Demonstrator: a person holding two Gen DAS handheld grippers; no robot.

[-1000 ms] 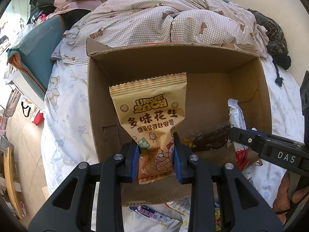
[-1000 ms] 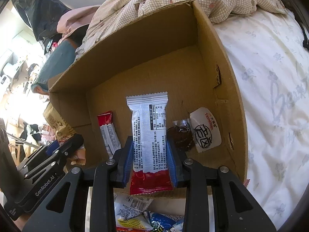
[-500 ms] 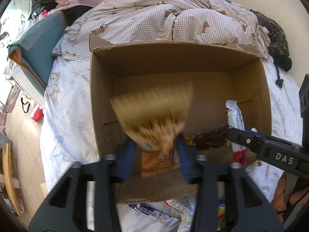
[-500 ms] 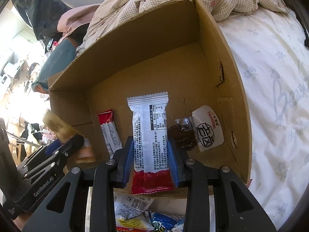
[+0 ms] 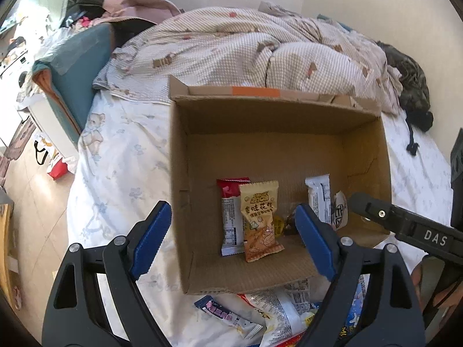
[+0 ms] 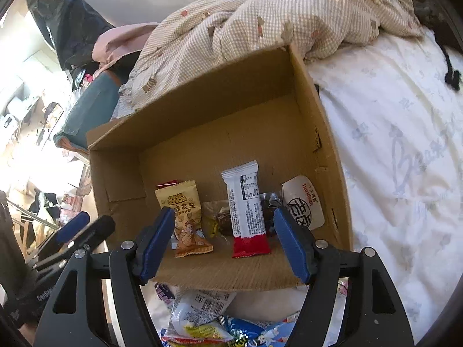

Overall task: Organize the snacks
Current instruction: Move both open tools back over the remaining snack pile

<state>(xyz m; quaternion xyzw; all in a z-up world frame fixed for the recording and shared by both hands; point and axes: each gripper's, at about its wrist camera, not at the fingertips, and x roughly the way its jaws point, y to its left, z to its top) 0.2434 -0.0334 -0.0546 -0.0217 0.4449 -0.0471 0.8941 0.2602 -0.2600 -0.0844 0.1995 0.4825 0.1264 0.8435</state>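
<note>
The snacks sit in a brown cardboard box (image 5: 289,150) on a bed. The yellow peanut bag (image 5: 260,219) lies flat on the box floor, near the front. It partly covers a red and white bar (image 5: 230,217) on its left side. A little to the right lies a white and red bar (image 6: 246,211), flat on the floor too. Between the peanut bag and that bar is a small clear-wrapped brown candy (image 6: 220,219). Just right of the white and red bar there is a dark candy (image 6: 270,202), and then a round white snack pack (image 6: 303,202) that leans by the right wall of the box.

The left gripper (image 5: 231,245) is above the front of the box. Its jaws are opening and its blue pads touch nothing; the peanut bag lies down below, between them. The right gripper (image 6: 222,245) is above the front of the box as well. Its jaws are opening too, and it holds nothing; the white and red bar lies loose under the gap.

More snack packs (image 6: 202,315) lie in a heap on the white sheet (image 6: 405,144), just in front of the box. Behind the box is a big checked blanket (image 5: 260,55), all bunched up
</note>
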